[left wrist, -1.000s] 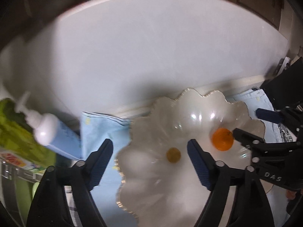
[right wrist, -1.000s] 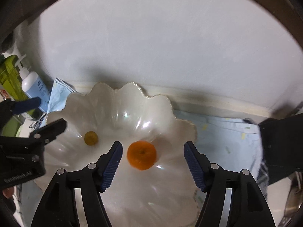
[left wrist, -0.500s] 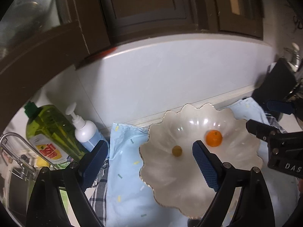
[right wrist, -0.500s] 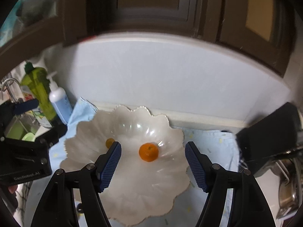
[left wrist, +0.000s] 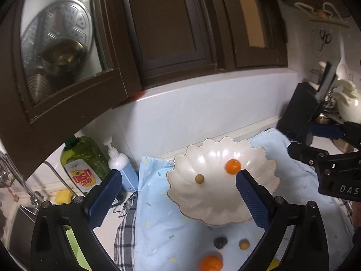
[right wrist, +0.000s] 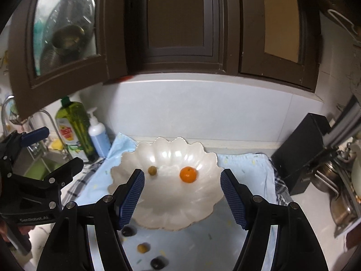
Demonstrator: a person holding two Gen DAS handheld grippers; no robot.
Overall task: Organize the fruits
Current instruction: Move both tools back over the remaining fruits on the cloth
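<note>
Handling the loose orange [left wrist: 211,262] calls for a light pinch across its widest part: round, firm, smooth-skinned, likely to roll. It lies on the blue cloth [left wrist: 158,230] at 6 o'clock of the scalloped white bowl [left wrist: 266,174], beside a tan fruit [left wrist: 244,244] and a dark fruit [left wrist: 220,242]. My left gripper [left wrist: 178,194] and right gripper [right wrist: 182,196] hover spread wide, holding nothing.

A green dish soap bottle [left wrist: 84,162] stands touching a white pump bottle [left wrist: 121,169] by the backsplash.
</note>
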